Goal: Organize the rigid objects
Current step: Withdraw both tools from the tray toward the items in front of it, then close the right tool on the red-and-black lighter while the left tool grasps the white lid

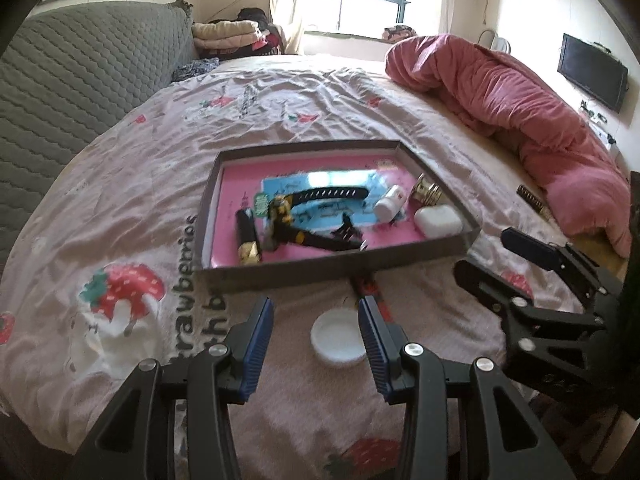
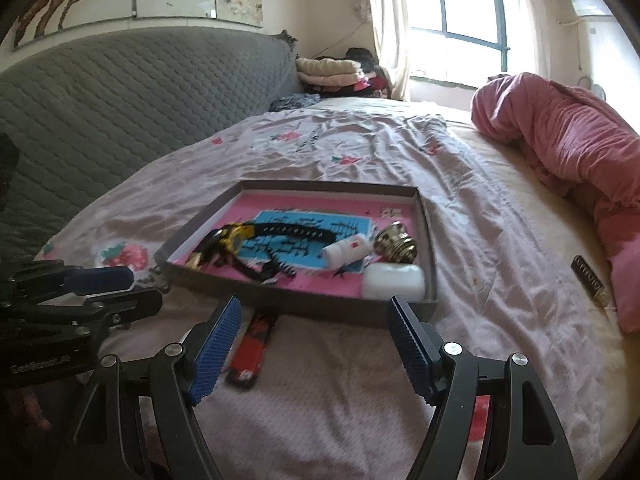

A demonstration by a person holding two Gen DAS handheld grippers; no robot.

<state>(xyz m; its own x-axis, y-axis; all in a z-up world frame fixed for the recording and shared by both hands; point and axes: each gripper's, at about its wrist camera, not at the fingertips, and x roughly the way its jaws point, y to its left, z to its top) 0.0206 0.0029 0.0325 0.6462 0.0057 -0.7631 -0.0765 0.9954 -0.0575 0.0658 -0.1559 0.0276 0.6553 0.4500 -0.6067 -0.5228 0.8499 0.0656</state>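
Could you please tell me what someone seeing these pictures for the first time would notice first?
Most likely the shallow grey tray with its bright pink lining, lying mid-bed and holding a yellow-and-black watch, a small white bottle and a white case. Next, the open left gripper pointing at a white lid on the sheet before the tray. A rumpled pink duvet fills the bed's right side.

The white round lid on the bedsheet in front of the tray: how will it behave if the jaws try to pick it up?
The white round lid looks thin and light, so it should lift easily. It lies flat with a low rim on the soft, wrinkled bedsheet, so the left gripper, open around it, may press it into the cloth. Its smooth, plastic-looking rim could slip.
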